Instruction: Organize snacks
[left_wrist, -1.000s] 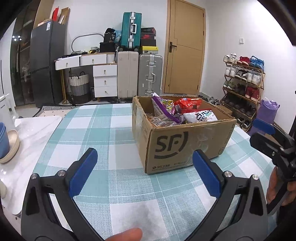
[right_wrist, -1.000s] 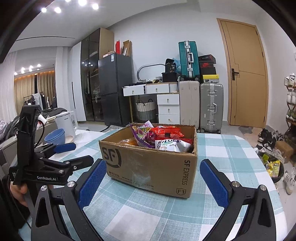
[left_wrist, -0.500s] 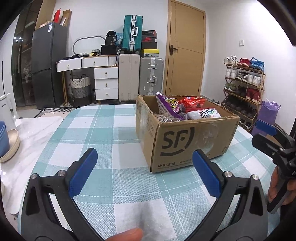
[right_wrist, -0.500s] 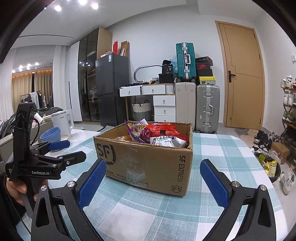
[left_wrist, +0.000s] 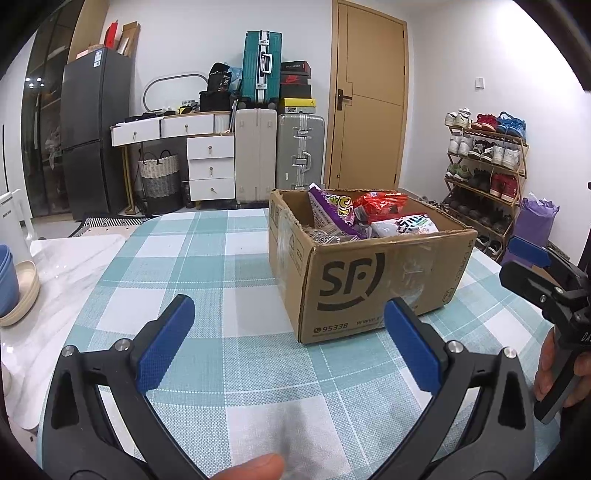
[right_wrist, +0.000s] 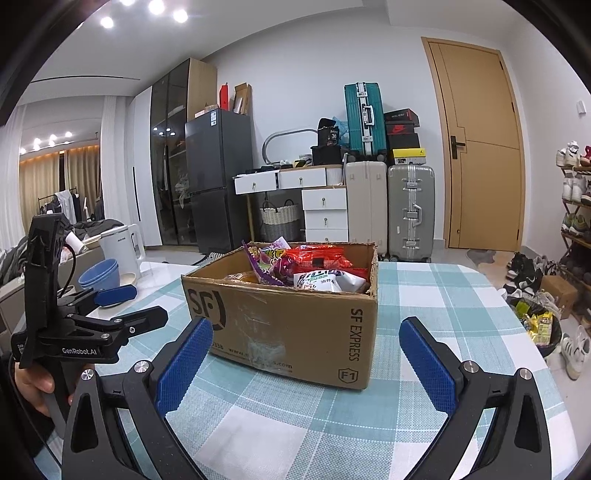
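Snack-filled cardboard box (right_wrist: 295, 325) sits on checked tablecloth (right_wrist: 295, 424).

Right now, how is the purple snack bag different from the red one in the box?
The purple snack bag stands tilted, poking above the cardboard box rim; the red snack bag lies flatter behind it. Purple shows a yellow cartoon print; red shows a dark patch. Both sit inside the box, untouched.

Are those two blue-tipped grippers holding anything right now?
No. The left gripper and right gripper are both open and empty, short of the snack box.
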